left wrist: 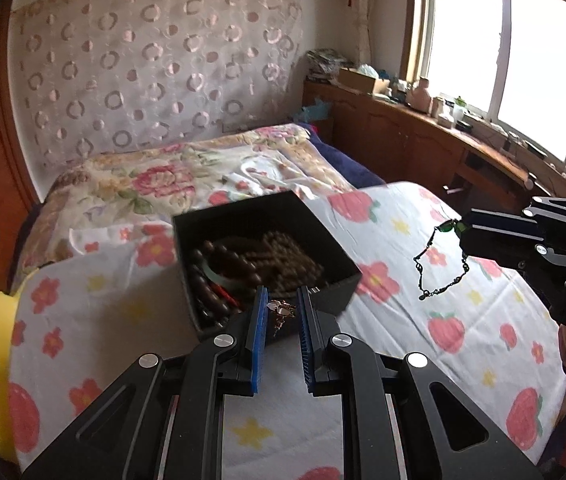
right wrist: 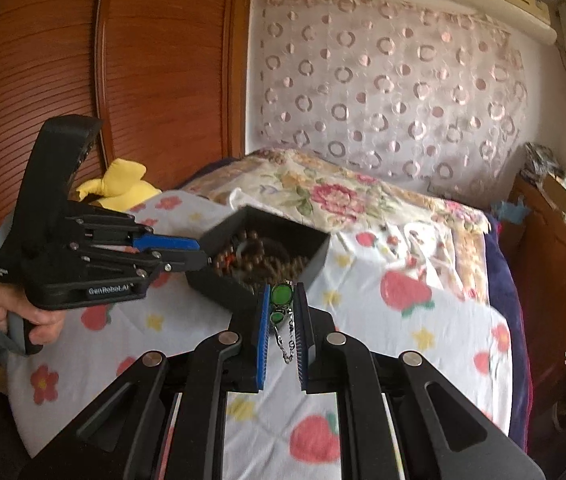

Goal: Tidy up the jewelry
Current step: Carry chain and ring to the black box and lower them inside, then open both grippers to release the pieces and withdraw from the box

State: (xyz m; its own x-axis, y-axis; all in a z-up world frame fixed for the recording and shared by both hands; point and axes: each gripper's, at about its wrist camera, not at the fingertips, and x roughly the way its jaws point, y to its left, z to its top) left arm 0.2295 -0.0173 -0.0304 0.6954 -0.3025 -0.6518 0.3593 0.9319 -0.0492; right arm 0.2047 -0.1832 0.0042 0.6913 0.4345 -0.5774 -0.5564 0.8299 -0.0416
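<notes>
Both grippers carrying jewelry toward the square black box (left wrist: pixel 335 284).

Left gripper (left wrist: pixel 281 312) jaws pinch a gold chain (left wrist: pixel 281 312) at the box's near edge; right gripper (right wrist: pixel 281 308) jaws pinch a green-stone chain (right wrist: pixel 281 295) — best released low, inside.

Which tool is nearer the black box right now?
Left. The left tool, gripping a small gold-toned piece, has its tips at the rim of the black box, over the brown beads. The right tool, holding the green-stone chain, hangs beside the box.
</notes>
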